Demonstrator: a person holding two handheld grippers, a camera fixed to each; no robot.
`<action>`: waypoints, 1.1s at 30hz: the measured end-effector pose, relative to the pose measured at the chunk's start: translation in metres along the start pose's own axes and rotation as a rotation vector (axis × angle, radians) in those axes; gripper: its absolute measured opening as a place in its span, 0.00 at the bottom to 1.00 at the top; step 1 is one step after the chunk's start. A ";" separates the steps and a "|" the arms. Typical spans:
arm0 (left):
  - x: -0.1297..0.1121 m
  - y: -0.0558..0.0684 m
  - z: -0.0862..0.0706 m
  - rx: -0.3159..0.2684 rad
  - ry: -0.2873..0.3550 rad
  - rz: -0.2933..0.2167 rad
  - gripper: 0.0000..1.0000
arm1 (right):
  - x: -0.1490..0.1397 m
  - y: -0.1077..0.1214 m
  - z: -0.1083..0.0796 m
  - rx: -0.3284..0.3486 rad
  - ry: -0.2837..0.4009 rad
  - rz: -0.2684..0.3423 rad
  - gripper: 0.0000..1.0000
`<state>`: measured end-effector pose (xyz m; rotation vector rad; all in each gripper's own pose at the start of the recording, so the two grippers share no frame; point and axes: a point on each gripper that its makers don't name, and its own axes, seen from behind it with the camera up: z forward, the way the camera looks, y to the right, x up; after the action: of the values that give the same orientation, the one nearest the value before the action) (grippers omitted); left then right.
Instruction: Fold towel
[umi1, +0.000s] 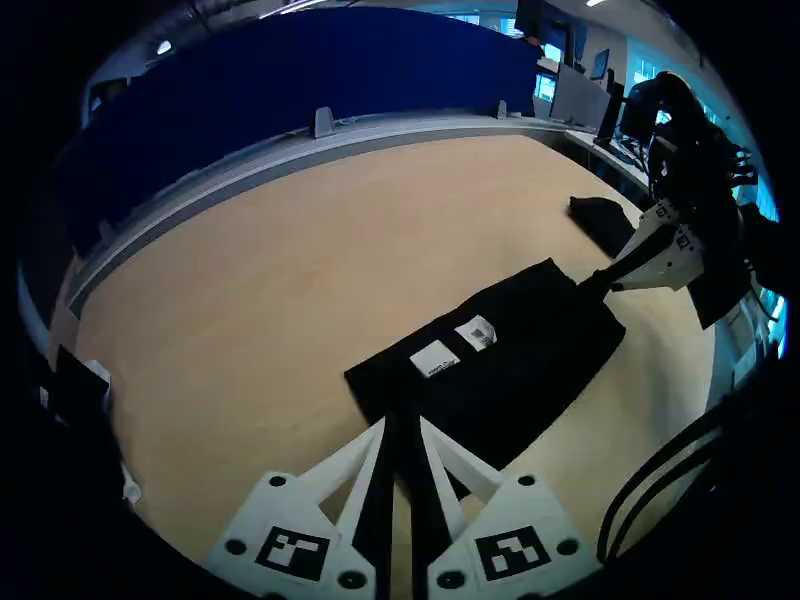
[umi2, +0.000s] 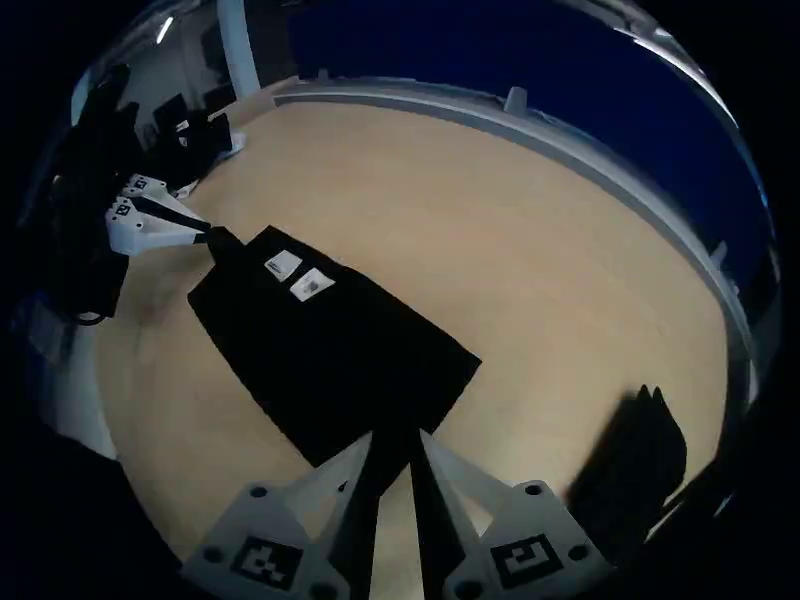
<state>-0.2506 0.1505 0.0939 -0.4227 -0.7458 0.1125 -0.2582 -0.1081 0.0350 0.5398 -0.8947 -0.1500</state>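
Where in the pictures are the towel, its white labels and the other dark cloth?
towel (umi1: 520, 370): left gripper view, middle of the black fabric.
labels (umi1: 435, 358): left gripper view, on the left label of the two.
dark cloth (umi2: 635, 458): right gripper view, its middle.

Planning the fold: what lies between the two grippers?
The black towel lies flat from left gripper to right gripper, white tags nearer the left; seen in the left gripper view.

The towel (umi1: 500, 370), just ahead of the fingers (umi1: 380, 490), is matt black cloth with two white tags; the tabletop (umi1: 300, 260) beneath looks like smooth, pale wood.
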 end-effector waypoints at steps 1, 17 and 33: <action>-0.001 0.000 0.002 -0.002 -0.004 -0.003 0.09 | 0.001 0.002 0.002 -0.004 0.001 0.003 0.18; 0.001 -0.019 0.026 0.044 0.010 0.025 0.22 | 0.007 0.016 0.026 -0.063 0.024 0.018 0.49; 0.006 -0.038 0.022 0.098 0.027 0.023 0.93 | 0.024 0.048 0.029 -0.204 0.093 0.016 0.86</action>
<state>-0.2635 0.1248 0.1278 -0.3391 -0.7057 0.1640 -0.2702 -0.0864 0.0909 0.3465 -0.7825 -0.1978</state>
